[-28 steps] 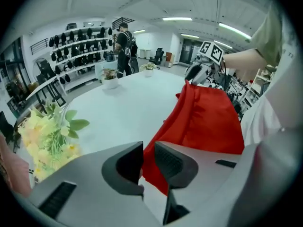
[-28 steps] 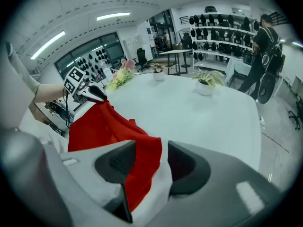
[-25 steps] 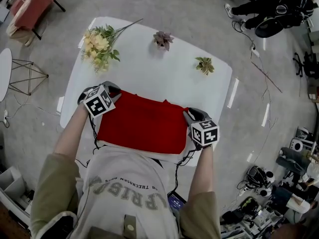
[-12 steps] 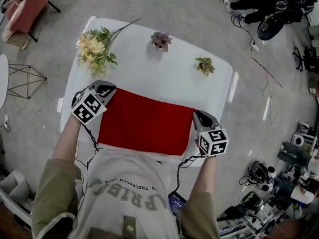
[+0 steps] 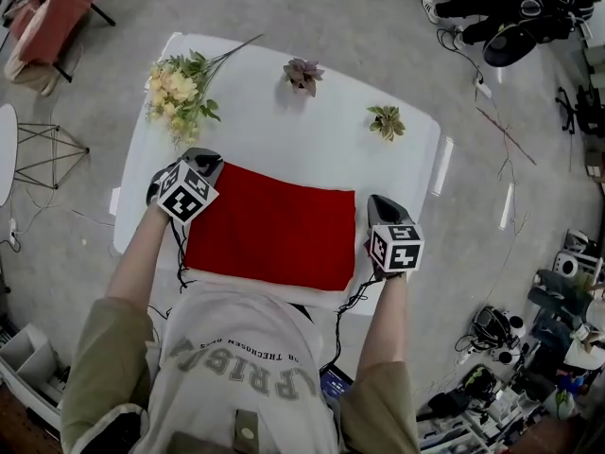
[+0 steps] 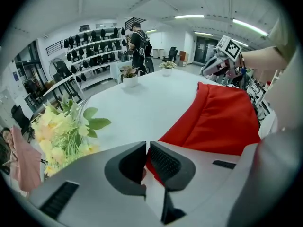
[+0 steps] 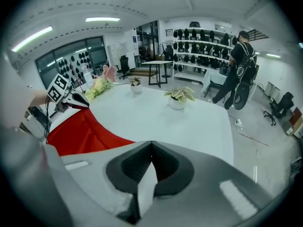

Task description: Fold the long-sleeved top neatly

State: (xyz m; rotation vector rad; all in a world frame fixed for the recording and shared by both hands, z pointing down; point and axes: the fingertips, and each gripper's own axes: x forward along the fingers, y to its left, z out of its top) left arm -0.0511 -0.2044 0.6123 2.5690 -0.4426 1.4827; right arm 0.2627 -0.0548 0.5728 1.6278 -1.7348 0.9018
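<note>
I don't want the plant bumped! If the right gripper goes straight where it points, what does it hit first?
Probably the bare table, right ahead of the right gripper; the plant sits farther back.

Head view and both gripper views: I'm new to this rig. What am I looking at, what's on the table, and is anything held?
There is no robot arm here. A person holds a two-fingered gripper in each hand. The head view looks down from the person's head onto a white table. Each gripper view comes from a camera on that gripper, looking along its fingers.

On the table lie a red top, spread as a flat rectangle, a bunch of yellow flowers, a purplish potted plant and a green potted plant.

The left gripper is shut on the top's corner, and red cloth shows between its fingers. The right gripper is shut by the top's right edge, with no cloth visible between its fingers.
</note>
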